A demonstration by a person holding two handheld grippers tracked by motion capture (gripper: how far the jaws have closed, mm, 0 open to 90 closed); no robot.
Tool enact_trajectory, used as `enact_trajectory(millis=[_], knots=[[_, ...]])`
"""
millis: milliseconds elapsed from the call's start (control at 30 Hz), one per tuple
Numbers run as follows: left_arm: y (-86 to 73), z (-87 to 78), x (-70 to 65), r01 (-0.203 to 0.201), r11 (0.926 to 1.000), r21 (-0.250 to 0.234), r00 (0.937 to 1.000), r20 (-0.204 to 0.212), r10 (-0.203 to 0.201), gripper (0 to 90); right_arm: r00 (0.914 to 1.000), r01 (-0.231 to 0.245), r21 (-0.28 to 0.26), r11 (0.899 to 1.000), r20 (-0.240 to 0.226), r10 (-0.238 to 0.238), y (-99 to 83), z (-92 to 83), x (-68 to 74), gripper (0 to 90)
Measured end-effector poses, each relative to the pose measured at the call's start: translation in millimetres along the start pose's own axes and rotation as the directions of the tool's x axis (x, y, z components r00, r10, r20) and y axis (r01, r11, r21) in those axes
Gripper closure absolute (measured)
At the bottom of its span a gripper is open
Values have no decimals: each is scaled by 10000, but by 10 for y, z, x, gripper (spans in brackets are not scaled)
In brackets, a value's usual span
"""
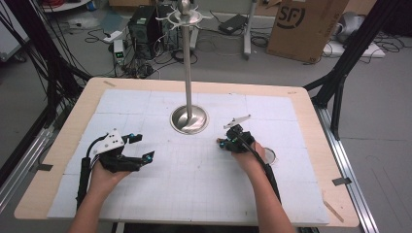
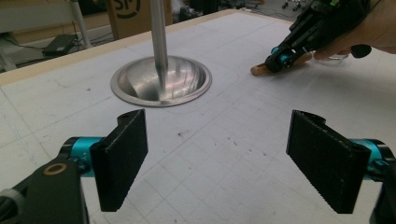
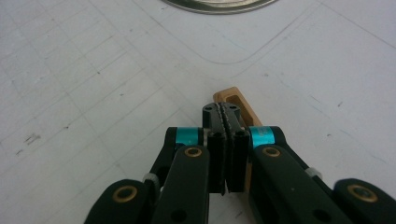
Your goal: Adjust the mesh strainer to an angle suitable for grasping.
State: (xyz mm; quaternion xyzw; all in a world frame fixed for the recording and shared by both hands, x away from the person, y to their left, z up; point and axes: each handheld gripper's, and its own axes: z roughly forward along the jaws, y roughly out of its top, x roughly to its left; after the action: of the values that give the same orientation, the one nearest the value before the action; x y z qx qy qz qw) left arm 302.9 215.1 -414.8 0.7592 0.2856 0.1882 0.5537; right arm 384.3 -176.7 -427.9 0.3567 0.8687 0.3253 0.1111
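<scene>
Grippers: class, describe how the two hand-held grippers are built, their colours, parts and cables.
Both grippers, left and right, have black linkage bodies, turquoise collars and brass-coloured rivets. The left's pads are flat, black and rough. Each carries a grey plate and trails a black cable. Forearms are bare.

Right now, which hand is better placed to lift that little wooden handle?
The right gripper: its fingers are shut together right at the wooden handle. The left gripper sits open, well away from it.
</scene>
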Motion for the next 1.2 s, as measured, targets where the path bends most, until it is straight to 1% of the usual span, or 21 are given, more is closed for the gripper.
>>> enact_trajectory(millis=[100, 233, 400, 433, 500, 533, 567, 600, 667, 767, 933, 967, 1033, 1100, 1133, 1200], knots=[[-2, 2, 2, -9, 10000, 46, 10000, 11, 9, 211, 10000, -50, -4, 10000, 17, 50, -1, -8, 3, 883], [-3, 0, 8, -12, 10000, 47, 10000, -9, 12, 211, 10000, 27, -187, 9998, -16, -27, 5, -66, 31, 855], [-1, -12, 14, 7, 10000, 53, 10000, -63, -7, 209, 9996, 273, -696, 9972, -28, -275, -10, -201, 74, 784], [0, -15, 14, 10, 10000, 39, 10000, -53, -10, 209, 9996, 295, -967, 9949, 4, -296, -39, -270, 80, 765], [2, -18, 15, 13, 10000, 15, 10000, -51, -13, 209, 9996, 272, -1021, 9944, 21, -271, -53, -295, 80, 758], [2, -21, 15, 37, 10000, 8, 10000, -69, -37, 209, 9997, 240, -1130, 9933, 13, -240, -72, -328, 80, 748], [2, -21, 15, 54, 10000, -10, 10000, -73, -54, 208, 9997, 238, -1367, 9903, 13, -239, -118, -394, 76, 737], [3, -23, 17, 30, 10000, 9, 10000, -84, -30, 208, 9997, 238, -1367, 9903, 13, -239, -118, -394, 76, 737], [2, -24, 18, 34, 10000, 1, 10000, -85, -34, 208, 9998, 179, -1587, 9872, -28, -186, -170, -457, 83, 719], [2, -24, 19, 25, 10000, -8, 10000, -88, -26, 207, 9996, 239, -1931, 9809, -106, -265, -259, -547, 93, 702], [-4, -18, 18, -36, 10000, 43, 10000, -87, 36, 207, 9996, 99, -2462, 9692, -226, -160, -410, -642, 118, 671], [-6, -18, 20, -43, 10000, 59, 9999, -93, 43, 206, 9997, 81, -2516, 9678, -222, -142, -435, -650, 119, 657], [-6, -19, 22, -31, 10000, 44, 10000, -82, 31, 206, 9996, -48, -2476, 9688, -279, -22, -463, -655, 117, 644], [-2, -26, 21, -35, 10000, -10, 10000, -83, 35, 206, 9993, -74, -2565, 9665, -372, -22, -486, -670, 106, 641], [0, -26, 18, -17, 10000, -75, 10000, -68, 16, 206, 9994, -105, -2678, 9634, -333, 16, -496, -685, 94, 634], [3, -32, 19, -7, 9999, -104, 10000, -47, 6, 206, 9992, -185, -2686, 9631, -393, 82, -499, -693, 88, 629]])
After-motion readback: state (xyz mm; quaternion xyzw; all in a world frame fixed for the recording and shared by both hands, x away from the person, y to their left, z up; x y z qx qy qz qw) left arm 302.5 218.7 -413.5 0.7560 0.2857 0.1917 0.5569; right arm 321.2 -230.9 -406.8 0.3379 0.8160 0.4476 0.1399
